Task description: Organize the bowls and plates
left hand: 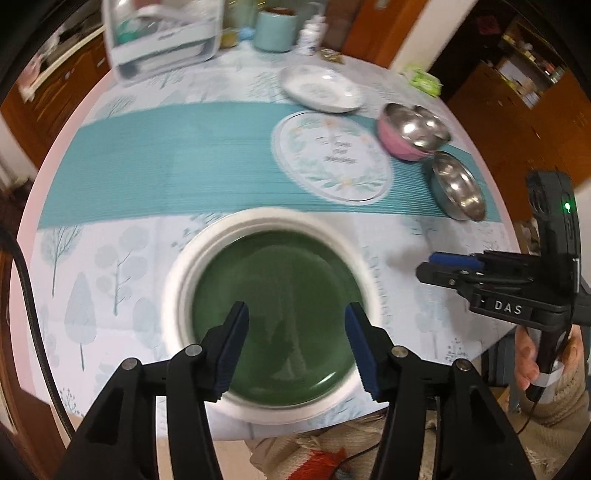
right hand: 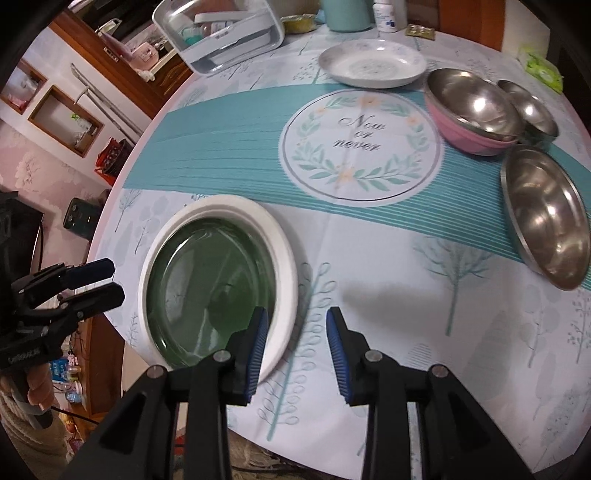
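Both your grippers hang above the round tabletop (right hand: pixel 369 258) with nothing in them: the left gripper (left hand: pixel 295 347) has its fingers moderately wide over the green glass plate (left hand: pixel 273 314), and the right gripper (right hand: pixel 297 354) holds its fingers narrower, one pad over the rim of the white round plate (right hand: pixel 284 251) on which the green one rests. That pair sits near the tabletop's near edge. By the look of it, the stacking of these two is done, and the next step falls to the pieces at the far right edge: a white patterned shallow plate (right hand: pixel 373 64), a pink-sided steel bowl (right hand: pixel 472 118), a smaller steel bowl (right hand: pixel 528 107) behind it and a wide steel bowl (right hand: pixel 546 218) nearer you. Reaching them calls for a long stretch across the teal-banded cloth (right hand: pixel 221 147). A clear plastic box (right hand: pixel 221 33) and a pale green canister (left hand: pixel 275 31) stand at the far edge; brown wooden cabinets surround the tabletop.
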A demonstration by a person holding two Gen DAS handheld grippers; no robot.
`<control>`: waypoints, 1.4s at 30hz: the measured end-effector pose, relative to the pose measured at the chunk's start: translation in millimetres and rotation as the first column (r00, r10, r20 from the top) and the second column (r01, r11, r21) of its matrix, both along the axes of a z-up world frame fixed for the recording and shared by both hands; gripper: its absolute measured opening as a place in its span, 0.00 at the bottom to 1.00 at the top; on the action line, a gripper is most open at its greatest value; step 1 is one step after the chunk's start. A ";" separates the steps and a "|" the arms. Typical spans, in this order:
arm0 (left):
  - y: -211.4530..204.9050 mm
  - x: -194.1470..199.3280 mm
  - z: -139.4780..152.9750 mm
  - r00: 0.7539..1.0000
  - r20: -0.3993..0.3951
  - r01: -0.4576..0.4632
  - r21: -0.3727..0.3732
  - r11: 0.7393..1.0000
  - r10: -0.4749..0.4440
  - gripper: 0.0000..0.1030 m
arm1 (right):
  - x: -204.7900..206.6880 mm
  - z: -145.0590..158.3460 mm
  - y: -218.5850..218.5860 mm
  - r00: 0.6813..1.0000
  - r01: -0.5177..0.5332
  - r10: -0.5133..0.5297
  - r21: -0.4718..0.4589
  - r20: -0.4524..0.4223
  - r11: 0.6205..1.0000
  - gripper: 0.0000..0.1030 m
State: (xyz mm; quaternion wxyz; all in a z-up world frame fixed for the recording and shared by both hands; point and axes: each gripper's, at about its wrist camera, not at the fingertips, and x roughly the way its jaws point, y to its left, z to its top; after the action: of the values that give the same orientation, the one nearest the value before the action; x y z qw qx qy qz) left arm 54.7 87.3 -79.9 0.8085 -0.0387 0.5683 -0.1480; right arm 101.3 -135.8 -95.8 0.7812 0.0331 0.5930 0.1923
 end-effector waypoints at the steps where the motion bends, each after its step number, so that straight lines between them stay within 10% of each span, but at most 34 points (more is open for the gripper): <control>1: -8.4 -1.0 4.2 1.000 0.010 0.014 0.006 1.000 -0.014 0.52 | -1.4 2.6 -3.9 1.000 0.004 -0.004 0.001 0.011 1.000 0.32; 21: -102.2 13.1 93.4 0.957 0.285 0.021 0.140 0.990 -0.060 0.65 | -1.2 88.1 -56.4 0.965 0.067 -0.044 -0.079 0.257 0.995 0.32; 35: -143.1 147.3 170.5 0.908 0.415 -0.062 -0.016 0.998 0.063 0.80 | 109.9 180.8 -121.3 0.897 0.275 -0.218 -0.101 0.385 0.956 0.41; 42: -141.3 224.6 178.5 0.858 0.500 -0.178 0.076 0.981 0.117 0.83 | 170.1 208.5 -132.5 0.849 0.332 -0.250 -0.103 0.466 0.938 0.60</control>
State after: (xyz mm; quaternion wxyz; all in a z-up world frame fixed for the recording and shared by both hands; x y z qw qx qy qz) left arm 279.2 -54.0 98.6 0.9364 0.0055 0.3463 -0.0563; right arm 271.4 -268.3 112.7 0.9158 0.0075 0.4012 0.0197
